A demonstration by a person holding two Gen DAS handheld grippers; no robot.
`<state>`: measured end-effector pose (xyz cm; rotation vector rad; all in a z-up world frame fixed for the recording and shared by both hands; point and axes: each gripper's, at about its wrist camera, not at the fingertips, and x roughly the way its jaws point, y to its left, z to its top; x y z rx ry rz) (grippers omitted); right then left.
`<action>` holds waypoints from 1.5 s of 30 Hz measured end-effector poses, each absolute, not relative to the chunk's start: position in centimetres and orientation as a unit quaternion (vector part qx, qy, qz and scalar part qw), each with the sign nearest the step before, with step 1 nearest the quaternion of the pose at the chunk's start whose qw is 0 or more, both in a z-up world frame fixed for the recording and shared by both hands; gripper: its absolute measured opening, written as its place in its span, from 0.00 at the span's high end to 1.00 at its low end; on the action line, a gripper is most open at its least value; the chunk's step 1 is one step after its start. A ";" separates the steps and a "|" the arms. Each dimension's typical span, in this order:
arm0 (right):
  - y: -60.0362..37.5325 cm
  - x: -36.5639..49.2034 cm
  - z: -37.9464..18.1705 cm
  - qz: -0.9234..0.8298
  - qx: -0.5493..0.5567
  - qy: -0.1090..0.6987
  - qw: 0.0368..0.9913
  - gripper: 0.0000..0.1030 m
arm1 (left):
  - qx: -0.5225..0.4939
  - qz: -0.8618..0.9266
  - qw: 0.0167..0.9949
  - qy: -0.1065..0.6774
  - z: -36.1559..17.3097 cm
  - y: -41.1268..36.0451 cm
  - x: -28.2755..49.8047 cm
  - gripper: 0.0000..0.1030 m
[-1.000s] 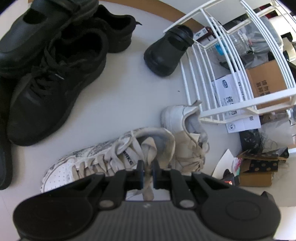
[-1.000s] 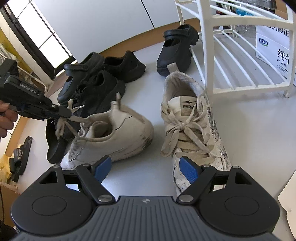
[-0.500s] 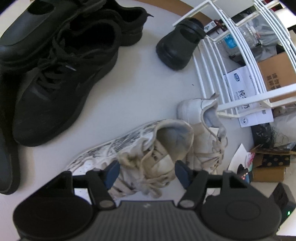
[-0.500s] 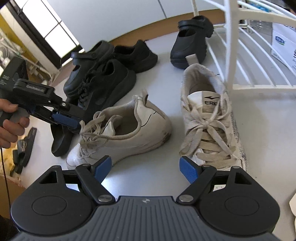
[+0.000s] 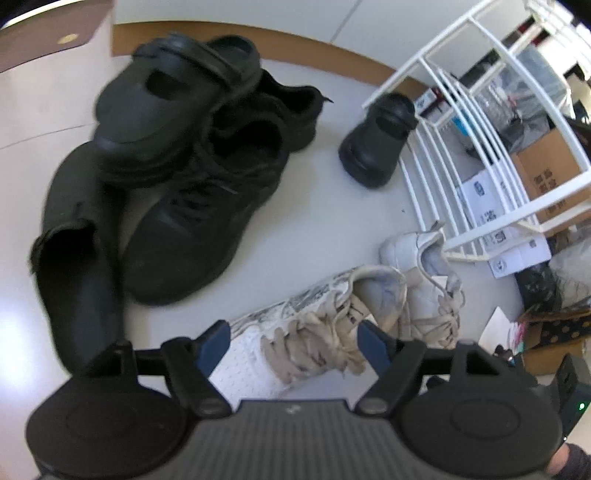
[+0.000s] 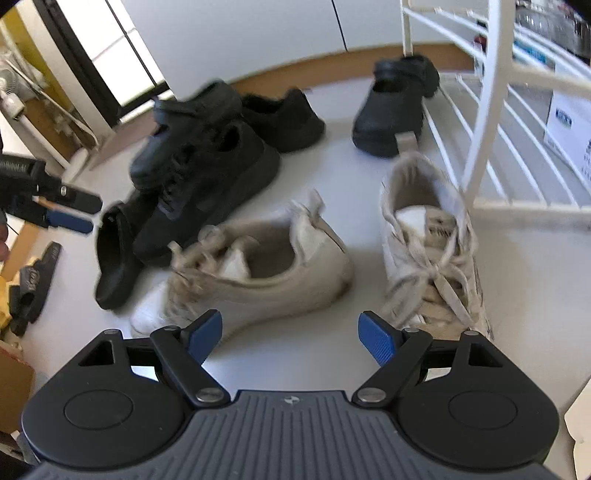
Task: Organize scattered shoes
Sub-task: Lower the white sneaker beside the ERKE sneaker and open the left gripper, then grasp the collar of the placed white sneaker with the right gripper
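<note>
White sneakers [image 6: 258, 269] on the floor by the rack [image 6: 484, 110], both claws empty.
Left claw [image 5: 291, 341] is opening above the laces; my right claw [image 6: 290, 334] gapes. I'd pinch the stiff heel collar; light, soft uppers.

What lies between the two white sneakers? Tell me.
Bare floor only: the right wrist view shows the left sneaker and right sneaker apart.

- A brown cardboard box [image 5: 550, 177] stands behind the bars at right, with a white printed box [image 5: 484, 199] just beside it.
- A dotted box [image 5: 554, 332] sits low at right among clutter.
- A white wall [image 6: 240, 33] runs above a brown baseboard [image 6: 295, 70].
- A window [image 6: 122, 48] glows at upper left.
</note>
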<state>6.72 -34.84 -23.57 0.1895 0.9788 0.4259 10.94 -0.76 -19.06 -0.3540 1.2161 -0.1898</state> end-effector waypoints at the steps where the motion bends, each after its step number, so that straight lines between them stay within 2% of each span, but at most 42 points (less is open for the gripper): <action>1: -34.6 6.5 -23.1 0.201 0.097 0.459 0.860 0.17 | -0.165 -0.080 0.804 0.565 -18.7 -0.5 10.4 0.23; 2: -34.4 6.4 -22.9 0.199 0.108 0.456 0.861 0.17 | -0.153 -0.080 0.815 0.554 -18.2 -0.5 9.5 0.20; 3: -34.2 6.3 -22.9 0.198 0.118 0.453 0.861 0.17 | -0.143 -0.082 0.821 0.547 -18.0 -0.6 9.2 0.14; 5: -34.1 6.3 -23.1 0.193 0.141 0.457 0.857 0.17 | -0.117 -0.095 0.837 0.525 -18.2 -0.7 7.7 0.12; 13: -33.8 6.7 -24.0 0.200 0.147 0.493 0.834 0.18 | -0.147 -0.116 0.813 0.552 -22.1 -0.2 6.8 0.25; 18: -32.4 8.0 -25.0 0.215 0.166 0.508 0.817 0.18 | -0.175 -0.110 0.806 0.554 -22.7 1.4 7.8 0.25; 28: -28.2 10.6 -27.8 0.203 0.180 0.548 0.791 0.18 | -0.167 -0.109 0.813 0.547 -23.4 2.0 8.4 0.24; 32: -27.6 10.8 -28.8 0.189 0.194 0.561 0.782 0.23 | -0.175 -0.106 0.819 0.536 -23.0 2.3 7.8 0.23; 39: -27.6 11.3 -29.7 0.183 0.225 0.554 0.781 0.24 | -0.174 -0.097 0.817 0.542 -23.5 2.5 7.5 0.23; 42: -27.5 11.8 -30.3 0.174 0.225 0.556 0.781 0.32 | -0.175 -0.097 0.813 0.546 -23.7 2.5 7.7 0.23; 45: -28.0 11.7 -30.1 0.190 0.224 0.545 0.785 0.46 | -0.171 -0.102 0.810 0.551 -24.0 2.2 7.8 0.23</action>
